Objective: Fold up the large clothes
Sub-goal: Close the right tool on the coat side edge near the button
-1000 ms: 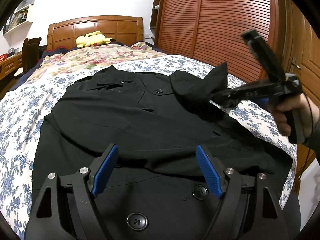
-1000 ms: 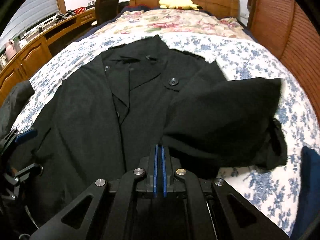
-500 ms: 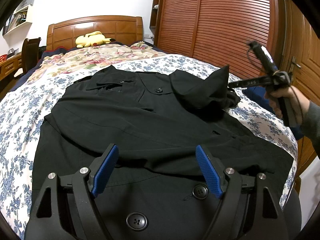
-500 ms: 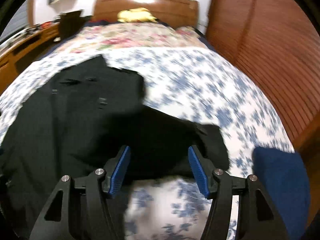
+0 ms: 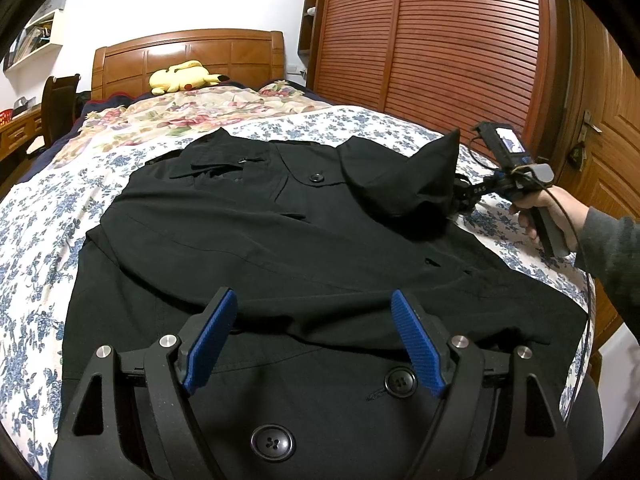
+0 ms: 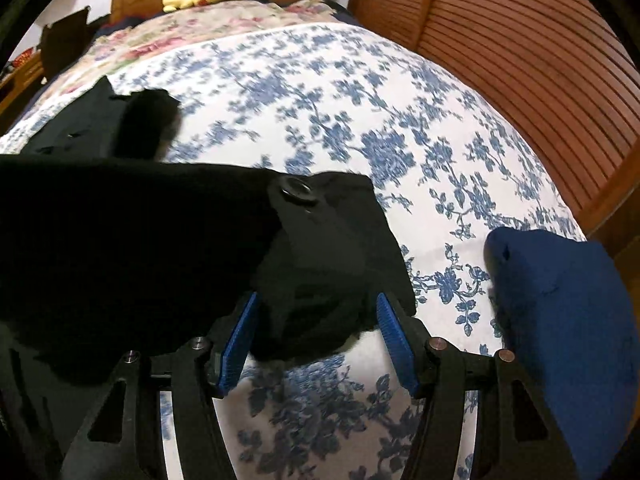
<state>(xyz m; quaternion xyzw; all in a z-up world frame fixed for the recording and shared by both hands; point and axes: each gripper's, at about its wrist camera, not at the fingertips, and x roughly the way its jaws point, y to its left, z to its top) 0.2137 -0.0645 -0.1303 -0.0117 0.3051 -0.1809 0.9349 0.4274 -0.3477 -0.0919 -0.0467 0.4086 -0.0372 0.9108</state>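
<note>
- Sleeve cuff (image 6: 320, 264) of our black coat (image 5: 280, 240) lies bunched between our right gripper (image 6: 316, 340) pads, jaws parted, nothing gripped.
- Left gripper (image 5: 316, 344) hovers open over the hem, farther off.

Black hand-held gripper (image 5: 314, 340) frames, ridged blue pads (image 5: 418, 348), silver screws, and a grey sleeve (image 5: 612, 248) trailing black cable

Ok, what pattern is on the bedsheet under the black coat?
White with blue flowers on the bedsheet; clearest in the right wrist view, beside the coat.
</note>
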